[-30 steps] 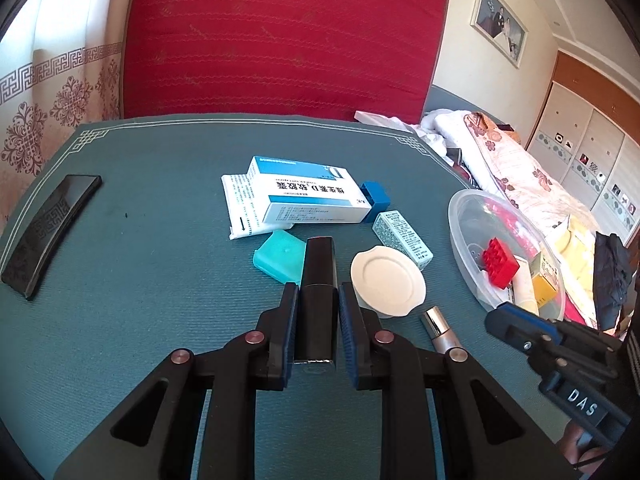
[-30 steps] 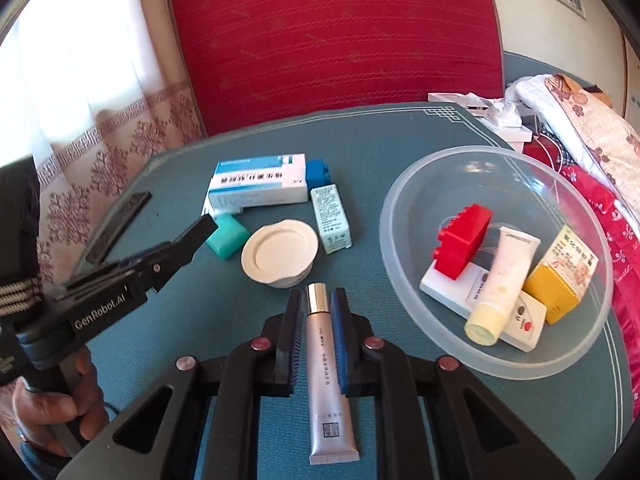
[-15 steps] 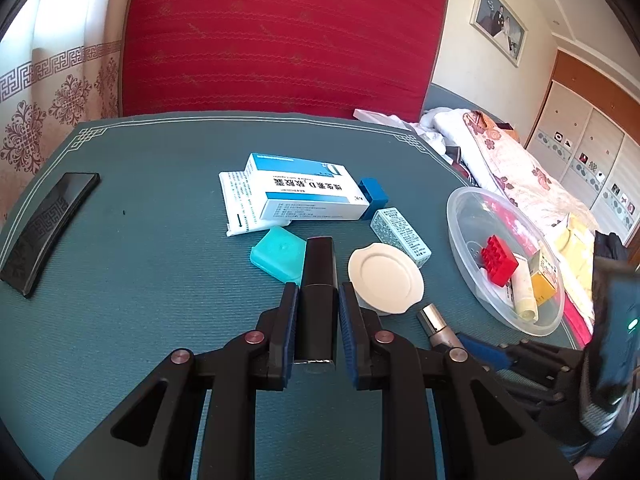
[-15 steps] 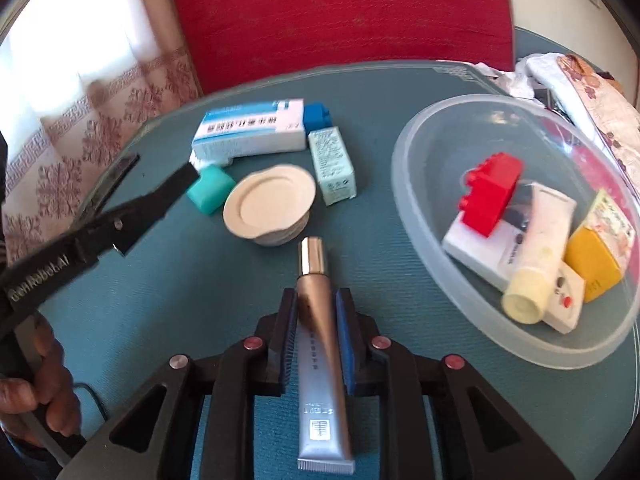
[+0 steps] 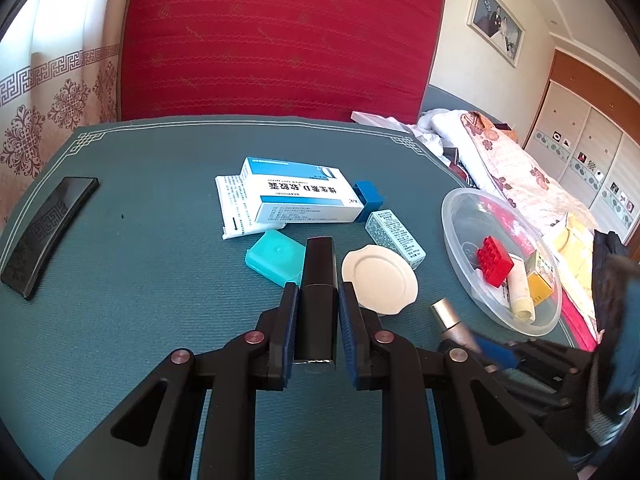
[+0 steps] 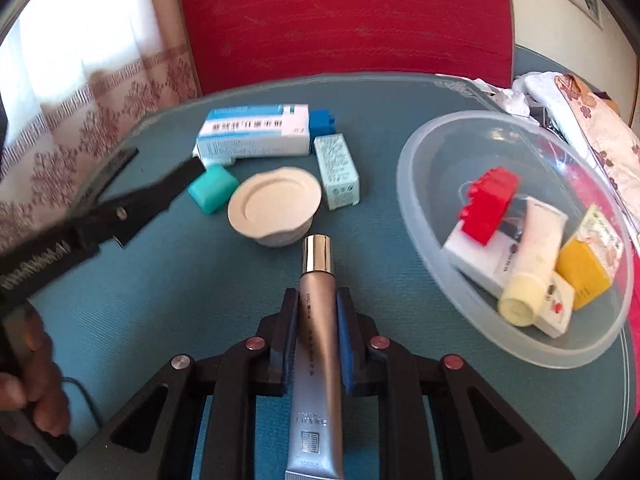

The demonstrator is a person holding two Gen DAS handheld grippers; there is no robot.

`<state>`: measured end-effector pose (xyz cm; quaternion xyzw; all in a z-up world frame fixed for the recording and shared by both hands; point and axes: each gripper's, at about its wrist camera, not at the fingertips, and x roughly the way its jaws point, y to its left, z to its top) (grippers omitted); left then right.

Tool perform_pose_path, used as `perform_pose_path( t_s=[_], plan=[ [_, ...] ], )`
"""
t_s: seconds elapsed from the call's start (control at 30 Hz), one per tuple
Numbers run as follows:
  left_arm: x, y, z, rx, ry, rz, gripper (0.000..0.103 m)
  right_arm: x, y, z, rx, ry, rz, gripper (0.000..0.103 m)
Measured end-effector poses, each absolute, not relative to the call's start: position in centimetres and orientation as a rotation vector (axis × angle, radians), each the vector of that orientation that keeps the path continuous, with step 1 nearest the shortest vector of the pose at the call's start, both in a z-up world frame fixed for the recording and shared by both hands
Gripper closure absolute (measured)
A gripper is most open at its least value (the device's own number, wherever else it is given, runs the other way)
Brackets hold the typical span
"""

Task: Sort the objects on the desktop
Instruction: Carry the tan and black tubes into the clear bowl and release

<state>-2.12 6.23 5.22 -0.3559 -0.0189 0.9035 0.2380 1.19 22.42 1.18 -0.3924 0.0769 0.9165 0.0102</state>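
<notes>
My left gripper (image 5: 318, 294) is shut on a black rectangular case (image 5: 318, 276), held above the green table. My right gripper (image 6: 318, 300) is shut on a silver cosmetic tube (image 6: 318, 320) with a shiny cap, held above the table left of the clear plastic bowl (image 6: 416, 208). The bowl holds a red brick (image 6: 490, 204), a cream tube (image 6: 532, 268), a white box and a yellow box (image 6: 588, 268). On the table lie a blue-white medicine box (image 6: 256, 136), a teal case (image 6: 212, 190), a white round lid (image 6: 276, 208), a small pale green box (image 6: 336, 172) and a blue brick (image 6: 322, 122).
A black patterned bar (image 5: 44, 228) lies at the table's left edge. A red chair back (image 5: 280, 40) stands behind the table. A bed with clothes (image 5: 512, 168) is to the right. The bowl also shows in the left wrist view (image 5: 460, 220).
My right gripper has lifted the silver tube off the table and drawn back a little. My left gripper has risen slightly with the black case.
</notes>
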Motion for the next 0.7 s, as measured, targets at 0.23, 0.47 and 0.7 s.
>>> perform_pose_path(
  t_s=[0.23,0.47,0.7],
  plan=[
    [-1.6,6.9,5.8,-0.952,-0.043,2.468,0.081,2.6,24.4,4.6,-1.071,0.315,2.896,0.083],
    [-1.3,8.4,6.4,-0.955,-0.019,2.440,0.081,3.6,27.8,6.8,-0.933,0.352,2.862,0.083],
    [-0.8,10.9,7.1,-0.939,0.048,2.421,0.081,3.8,32.1,7.3,-0.851,0.422,2.801,0.083]
  ],
)
